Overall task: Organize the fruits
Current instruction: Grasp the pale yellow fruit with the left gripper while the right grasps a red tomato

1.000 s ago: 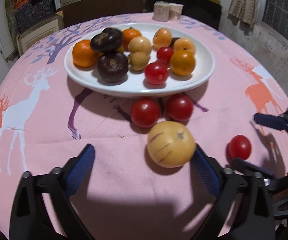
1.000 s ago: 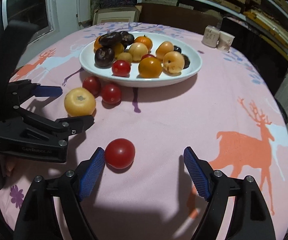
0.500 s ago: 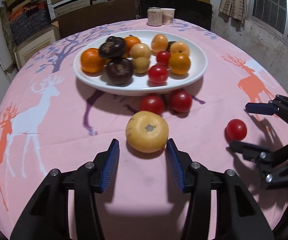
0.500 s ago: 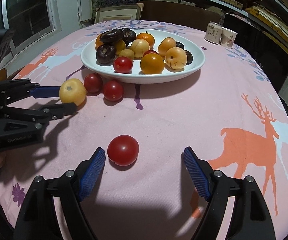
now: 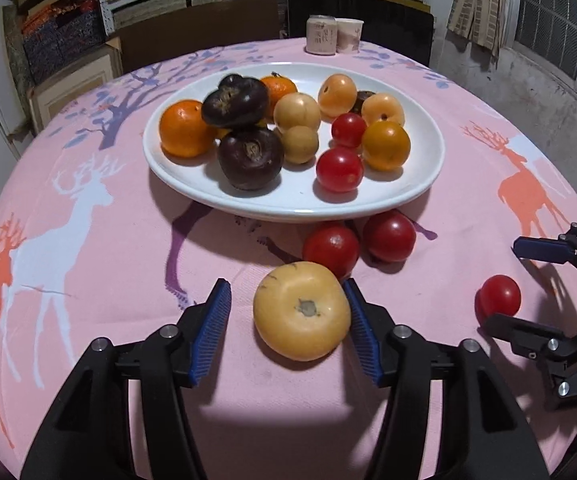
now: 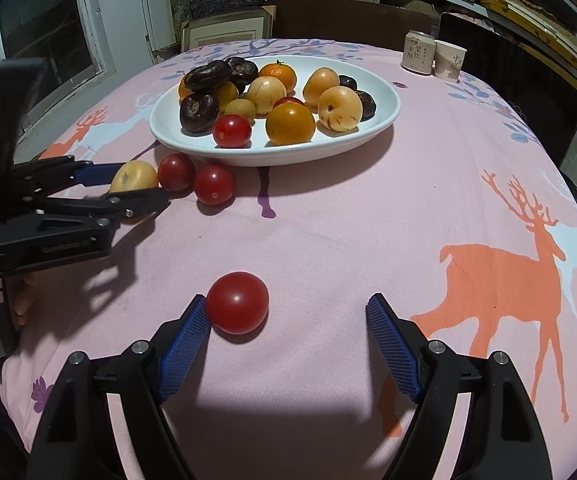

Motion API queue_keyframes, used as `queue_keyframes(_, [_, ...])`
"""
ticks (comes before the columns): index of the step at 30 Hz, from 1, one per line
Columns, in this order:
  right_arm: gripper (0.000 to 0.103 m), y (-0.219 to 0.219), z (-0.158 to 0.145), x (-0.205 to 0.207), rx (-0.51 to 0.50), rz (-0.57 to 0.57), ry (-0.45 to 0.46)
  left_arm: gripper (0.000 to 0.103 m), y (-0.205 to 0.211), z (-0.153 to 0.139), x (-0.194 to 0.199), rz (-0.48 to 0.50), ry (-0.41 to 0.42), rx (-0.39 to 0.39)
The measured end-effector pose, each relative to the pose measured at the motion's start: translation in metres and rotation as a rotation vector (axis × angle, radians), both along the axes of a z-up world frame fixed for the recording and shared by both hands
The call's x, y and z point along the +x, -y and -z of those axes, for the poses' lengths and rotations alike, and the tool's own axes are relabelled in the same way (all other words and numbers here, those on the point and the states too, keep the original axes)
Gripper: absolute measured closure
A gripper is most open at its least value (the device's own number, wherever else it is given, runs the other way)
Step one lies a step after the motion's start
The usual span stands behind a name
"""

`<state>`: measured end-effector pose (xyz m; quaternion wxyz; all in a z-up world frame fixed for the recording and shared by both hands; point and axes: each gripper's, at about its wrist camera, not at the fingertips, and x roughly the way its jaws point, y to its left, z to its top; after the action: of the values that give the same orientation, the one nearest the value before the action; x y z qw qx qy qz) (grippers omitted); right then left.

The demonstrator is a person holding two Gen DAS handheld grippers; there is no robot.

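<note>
A white plate [image 5: 424, 184] holds several fruits: oranges, dark ones, yellow ones, red tomatoes. On the pink cloth before it lie two red tomatoes [image 5: 330, 246] and a big yellow fruit [image 5: 301, 316]. My left gripper [image 5: 286, 312] is open around the yellow fruit; its right pad touches it, the left pad stands apart. It also shows in the right wrist view [image 6: 136, 184]. My right gripper [image 6: 288, 324] is open, its left pad against a lone red tomato [image 6: 237, 302]; this tomato also shows in the left wrist view [image 5: 498, 295].
A can [image 6: 418, 51] and a paper cup [image 6: 449, 60] stand at the table's far edge. A dark chair and shelves lie behind. The plate [image 6: 384, 120] sits in the far middle of the round table.
The left gripper has moved forward around the yellow fruit, which now sits between its pads. The right gripper has come up against the lone tomato.
</note>
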<state>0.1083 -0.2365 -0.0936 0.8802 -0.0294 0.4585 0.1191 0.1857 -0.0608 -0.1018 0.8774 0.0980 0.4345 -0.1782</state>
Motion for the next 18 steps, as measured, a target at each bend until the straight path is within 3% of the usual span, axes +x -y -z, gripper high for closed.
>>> queue_keyframes(1, [0.021, 0.001, 0.0, 0.0, 0.007, 0.002, -0.001, 0.061, 0.0, -0.002, -0.003, 0.015, 0.017, 0.005])
queue_keyframes(2, [0.021, 0.002, 0.0, 0.0, 0.014, 0.004, -0.003, 0.061, 0.001, -0.003, -0.006, 0.024, 0.034, 0.026])
queue_keyframes(5, [0.021, 0.003, 0.001, 0.002, 0.024, 0.005, -0.009, 0.061, -0.001, -0.004, -0.012, 0.052, 0.038, 0.022])
queue_keyframes(18, [0.023, -0.027, 0.001, 0.002, -0.059, -0.105, -0.004, 0.061, -0.039, -0.007, -0.034, -0.007, 0.002, 0.014])
